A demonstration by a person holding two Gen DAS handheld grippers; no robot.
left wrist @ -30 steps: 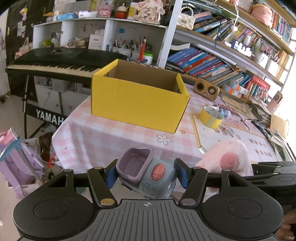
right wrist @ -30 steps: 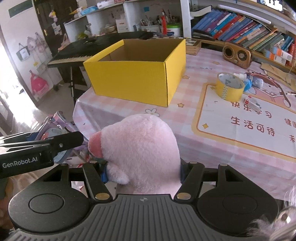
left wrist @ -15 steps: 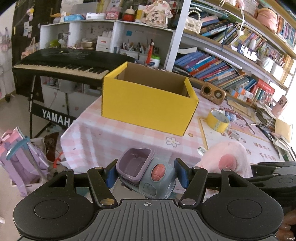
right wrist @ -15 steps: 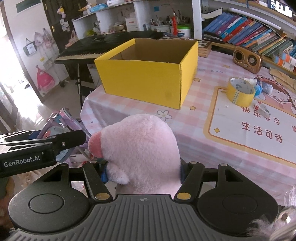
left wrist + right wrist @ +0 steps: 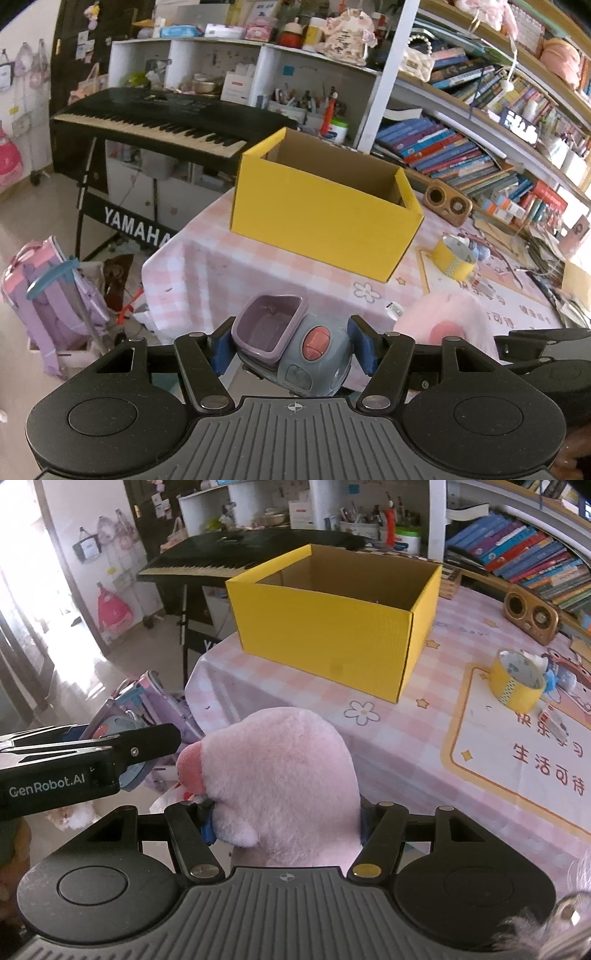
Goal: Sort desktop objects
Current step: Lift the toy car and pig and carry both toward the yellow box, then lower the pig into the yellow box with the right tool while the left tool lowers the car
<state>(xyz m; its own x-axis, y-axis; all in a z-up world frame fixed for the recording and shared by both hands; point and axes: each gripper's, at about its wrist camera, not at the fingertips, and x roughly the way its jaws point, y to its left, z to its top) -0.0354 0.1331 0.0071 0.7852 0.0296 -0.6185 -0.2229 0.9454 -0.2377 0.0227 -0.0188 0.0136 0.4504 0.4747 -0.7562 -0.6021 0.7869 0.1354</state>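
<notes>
My left gripper (image 5: 293, 349) is shut on a grey-blue toy (image 5: 314, 354) with a purple cup-like top and a pink button. It hangs off the near edge of the pink checked table (image 5: 229, 269). My right gripper (image 5: 286, 825) is shut on a pink plush toy (image 5: 284, 775) with a red snout. That plush toy (image 5: 447, 325) also shows at the right of the left wrist view. An open yellow cardboard box (image 5: 321, 214) stands on the table ahead of both grippers, its inside bare as far as I see. The same box (image 5: 332, 627) fills the upper middle of the right wrist view.
A roll of yellow tape (image 5: 517, 681) and a wooden speaker (image 5: 532, 613) lie right of the box, on and beside a printed mat (image 5: 517, 746). A black keyboard (image 5: 155, 125) on a stand, a purple backpack (image 5: 51, 299) on the floor, and full bookshelves (image 5: 461, 155) surround the table.
Both views have swung so the box sits further right and further off; the keyboard and floor show more. Both grips are unchanged.
</notes>
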